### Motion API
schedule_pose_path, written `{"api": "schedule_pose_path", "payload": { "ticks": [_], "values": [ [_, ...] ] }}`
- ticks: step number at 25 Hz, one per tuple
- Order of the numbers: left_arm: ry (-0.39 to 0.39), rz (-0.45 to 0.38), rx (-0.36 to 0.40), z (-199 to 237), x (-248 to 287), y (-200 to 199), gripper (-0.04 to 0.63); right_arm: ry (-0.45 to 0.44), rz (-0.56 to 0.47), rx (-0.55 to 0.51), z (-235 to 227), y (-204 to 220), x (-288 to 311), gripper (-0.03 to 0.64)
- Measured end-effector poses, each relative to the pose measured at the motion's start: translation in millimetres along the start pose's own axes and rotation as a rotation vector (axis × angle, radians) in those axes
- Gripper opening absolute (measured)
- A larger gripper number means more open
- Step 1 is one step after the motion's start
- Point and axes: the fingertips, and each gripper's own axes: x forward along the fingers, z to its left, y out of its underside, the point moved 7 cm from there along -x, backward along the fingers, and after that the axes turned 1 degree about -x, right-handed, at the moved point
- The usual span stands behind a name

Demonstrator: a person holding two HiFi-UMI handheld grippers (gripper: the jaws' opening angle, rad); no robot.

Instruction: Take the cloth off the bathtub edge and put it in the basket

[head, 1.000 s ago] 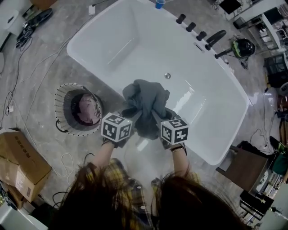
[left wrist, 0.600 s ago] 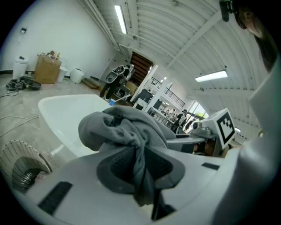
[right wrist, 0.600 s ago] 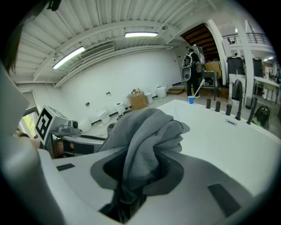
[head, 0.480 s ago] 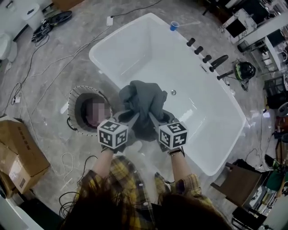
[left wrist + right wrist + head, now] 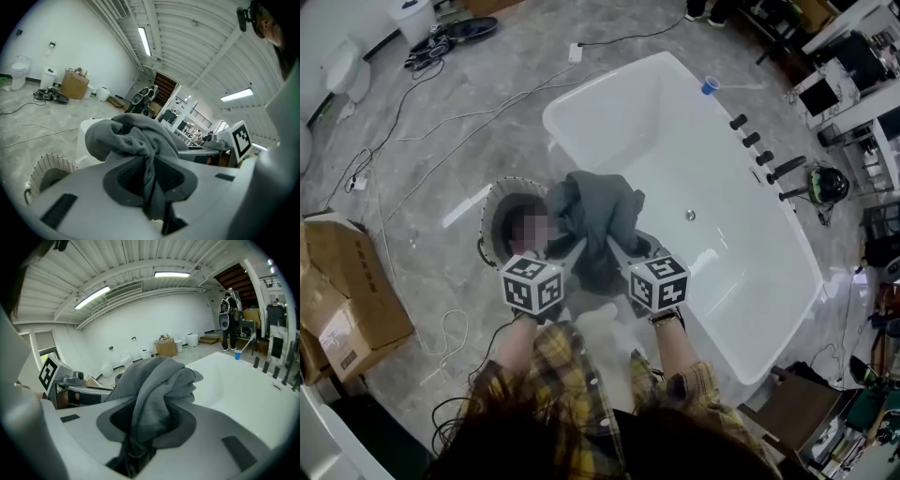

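Gripping one grey cloth [image 5: 598, 208], the two tools each pinch a fold of it, jaws narrowly apart: left tool [image 5: 575, 248] and right tool [image 5: 616, 248] side by side. The cloth hangs bunched in the air over the rim of the one bathtub [image 5: 675, 141], just beside the single basket [image 5: 489, 208].

**Grey floor, white walls, strip lights overhead**

Under you lies a grey marbled floor [image 5: 422, 225], crossed by loose cables [image 5: 427, 54]. At your left stands an open cardboard box [image 5: 352, 295]. Far to your right are desks and shelves [image 5: 848, 66] crowded with equipment. The wall [image 5: 70, 42] is plain white, with a toilet [image 5: 18, 75] and another carton [image 5: 74, 84] against it. Overhead, strip lights [image 5: 144, 41] run along a ribbed white ceiling [image 5: 197, 42].
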Motion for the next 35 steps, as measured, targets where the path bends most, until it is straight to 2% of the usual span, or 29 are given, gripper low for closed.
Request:
{"api": "schedule_pose_path", "payload": {
  "ticks": [9, 19, 27, 35],
  "values": [
    [-0.127, -0.048, -0.015, 81, -77, -28, 0.077, -0.122, 0.013, -0.010, 75, -31, 88, 0.110],
    [-0.217, -0.069, -0.055, 150, -122, -40, 0.077, -0.214, 0.065, -0.044, 124, -49, 164, 0.110],
    [-0.233, -0.034, -0.106, 194, -119, -21, 0.077, -0.210, 0.137, -0.056, 130, -31, 209, 0.110],
    [-0.247, 0.033, -0.125, 237, -89, 21, 0.077, -0.198, 0.197, -0.056, 108, 17, 253, 0.110]
  ]
}}
